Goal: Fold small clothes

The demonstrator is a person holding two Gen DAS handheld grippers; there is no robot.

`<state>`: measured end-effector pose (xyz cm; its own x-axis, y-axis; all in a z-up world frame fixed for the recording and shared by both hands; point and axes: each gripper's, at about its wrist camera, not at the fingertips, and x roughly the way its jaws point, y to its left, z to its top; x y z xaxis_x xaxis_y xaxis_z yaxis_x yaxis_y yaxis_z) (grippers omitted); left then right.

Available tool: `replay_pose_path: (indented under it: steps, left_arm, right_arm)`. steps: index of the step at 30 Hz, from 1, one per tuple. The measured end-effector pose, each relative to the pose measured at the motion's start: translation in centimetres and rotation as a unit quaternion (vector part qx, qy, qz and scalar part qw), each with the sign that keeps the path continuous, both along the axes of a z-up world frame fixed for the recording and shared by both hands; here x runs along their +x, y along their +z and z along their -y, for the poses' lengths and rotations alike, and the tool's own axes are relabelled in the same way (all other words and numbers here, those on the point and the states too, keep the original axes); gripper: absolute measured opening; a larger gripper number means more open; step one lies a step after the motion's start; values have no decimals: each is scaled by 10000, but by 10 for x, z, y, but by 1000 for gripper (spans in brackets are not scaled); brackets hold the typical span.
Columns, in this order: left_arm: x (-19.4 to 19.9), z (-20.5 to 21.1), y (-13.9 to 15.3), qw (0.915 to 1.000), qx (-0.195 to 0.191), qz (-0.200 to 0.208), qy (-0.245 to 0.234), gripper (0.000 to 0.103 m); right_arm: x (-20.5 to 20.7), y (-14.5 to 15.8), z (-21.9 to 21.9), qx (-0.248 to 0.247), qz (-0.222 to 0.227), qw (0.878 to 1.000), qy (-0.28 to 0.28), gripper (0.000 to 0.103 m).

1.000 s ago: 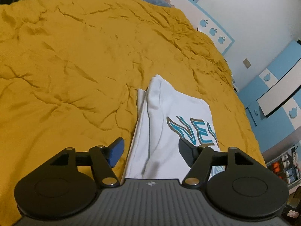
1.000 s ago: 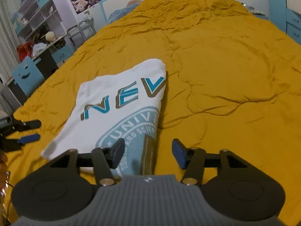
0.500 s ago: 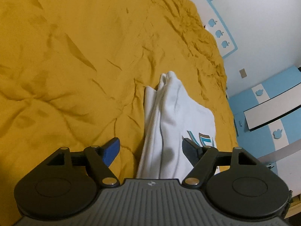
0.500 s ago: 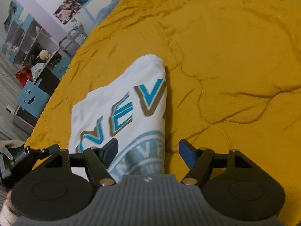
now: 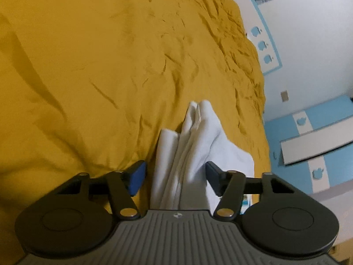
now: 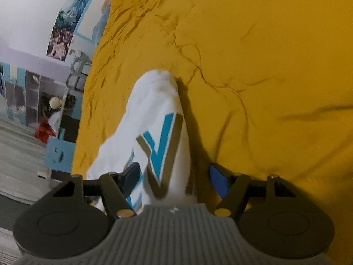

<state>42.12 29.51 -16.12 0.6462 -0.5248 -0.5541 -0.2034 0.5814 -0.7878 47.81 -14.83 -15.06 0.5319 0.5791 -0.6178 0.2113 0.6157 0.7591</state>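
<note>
A folded white T-shirt with teal and brown lettering lies on the yellow bedspread. In the left wrist view my left gripper is open, its jaws straddling the shirt's layered edge, low over it. In the right wrist view the same shirt shows its printed letter, and my right gripper is open with its jaws on either side of the folded edge. Whether the pads touch the cloth I cannot tell.
The wrinkled yellow bedspread fills most of both views. A white wall with blue apple decals and a blue-and-white cabinet lie beyond the bed's right edge. Shelves and a blue box stand on the floor to the left.
Both grippers have tilted down and moved close over the shirt's two edges, so each now straddles an edge. Both stayed open; the shirt has not moved.
</note>
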Motion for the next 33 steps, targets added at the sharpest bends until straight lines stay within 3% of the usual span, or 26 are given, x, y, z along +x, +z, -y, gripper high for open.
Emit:
replay_pose_path:
  steps: [6, 11, 13, 15, 21, 33]
  left_arm:
    - [4, 5, -4, 9995, -51, -86, 309, 44]
    - [3, 16, 15, 9989, 335, 39, 313, 25]
    - [-2, 22, 26, 9979, 533, 189, 309, 23]
    - [-9, 27, 38, 9963, 721, 347, 315, 22]
    - [-38, 45, 83, 9878, 1192, 929, 378, 21]
    - [-125, 71, 173, 9696, 1370, 1954, 541, 21]
  right_arm:
    - [27, -12, -6, 298, -39, 9994, -197, 51]
    - [39, -11, -10, 96, -40, 9998, -150, 28]
    - [38, -2, -13, -42, 113, 9999, -85, 16]
    - [34, 8, -15, -137, 318, 9994, -16, 12]
    - [11, 63, -28, -464, 1027, 9934, 230, 10]
    - [-81, 167, -24, -582, 1887, 9798, 313, 9]
